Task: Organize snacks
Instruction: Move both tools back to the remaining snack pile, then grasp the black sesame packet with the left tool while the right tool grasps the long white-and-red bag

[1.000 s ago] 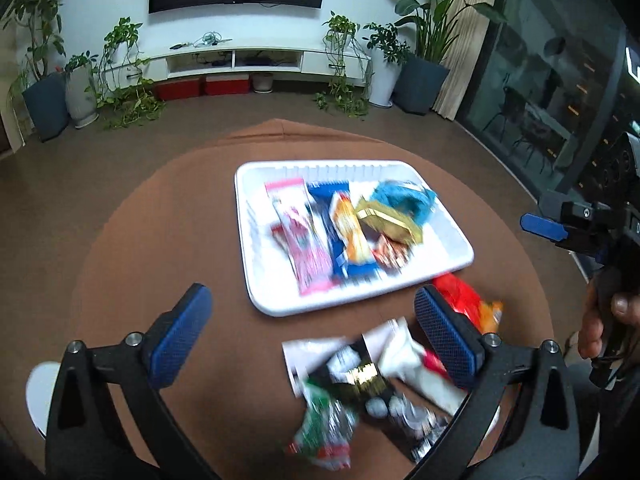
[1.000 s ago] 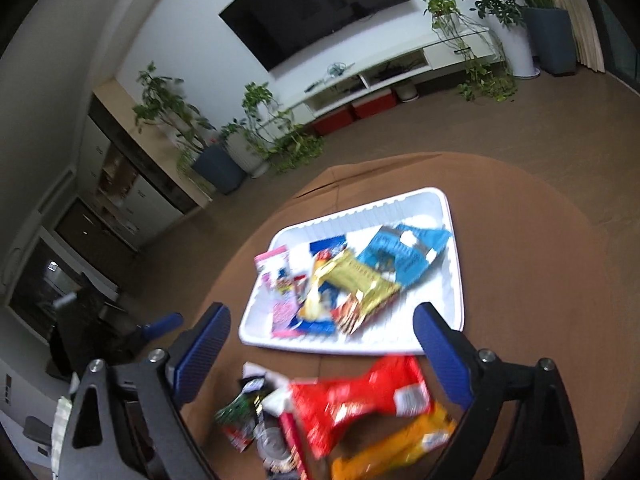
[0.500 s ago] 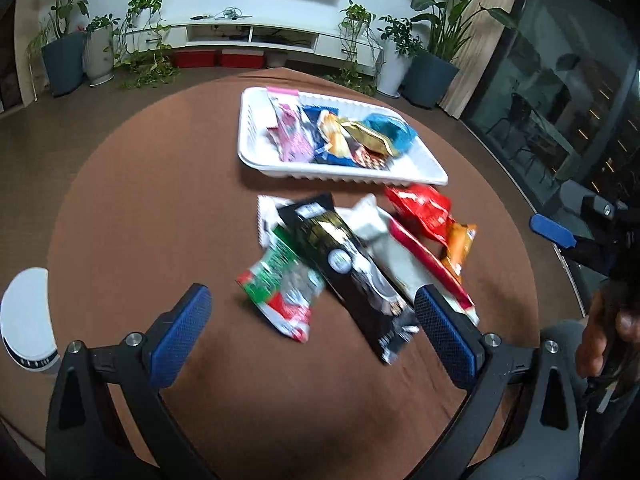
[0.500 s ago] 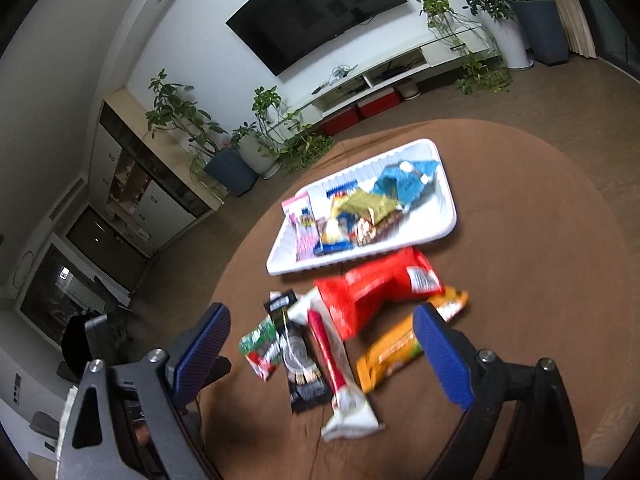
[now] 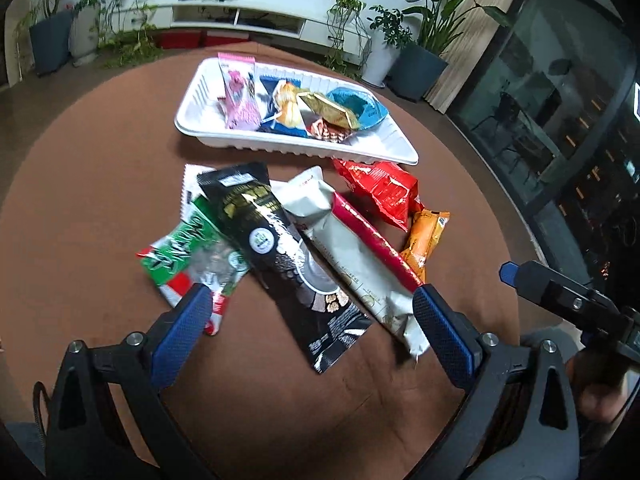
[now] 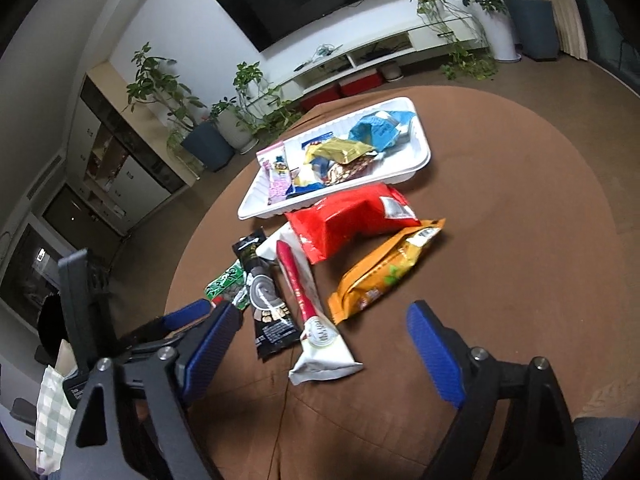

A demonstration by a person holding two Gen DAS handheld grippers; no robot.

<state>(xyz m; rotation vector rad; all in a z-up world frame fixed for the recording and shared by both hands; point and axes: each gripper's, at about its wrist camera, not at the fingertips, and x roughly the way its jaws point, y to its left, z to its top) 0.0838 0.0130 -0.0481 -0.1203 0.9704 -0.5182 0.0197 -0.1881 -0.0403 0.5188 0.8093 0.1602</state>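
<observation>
Snacks: some already in white tray point(image 5: 294, 148), rest heaped loose on brown table point(image 5: 100, 184) just before it. We hover left gripper point(image 5: 310, 326) over black packet point(image 5: 276, 240), right gripper point(image 6: 320, 338) over silver-red packet point(image 6: 310, 312); both jaws spread, just closing slightly, pinching nothing, framing next picks.

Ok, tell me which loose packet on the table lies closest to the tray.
The red packet: its top edge sits right beside the tray's near rim, while the orange, black, green and silver ones lie further back.

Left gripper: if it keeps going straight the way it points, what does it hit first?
Most likely the black packet, which lies between the open fingers of the left gripper; its jaws have just been closing slightly, with nothing pressed. The silver packet lies close beside it, and depth is unclear.
</observation>
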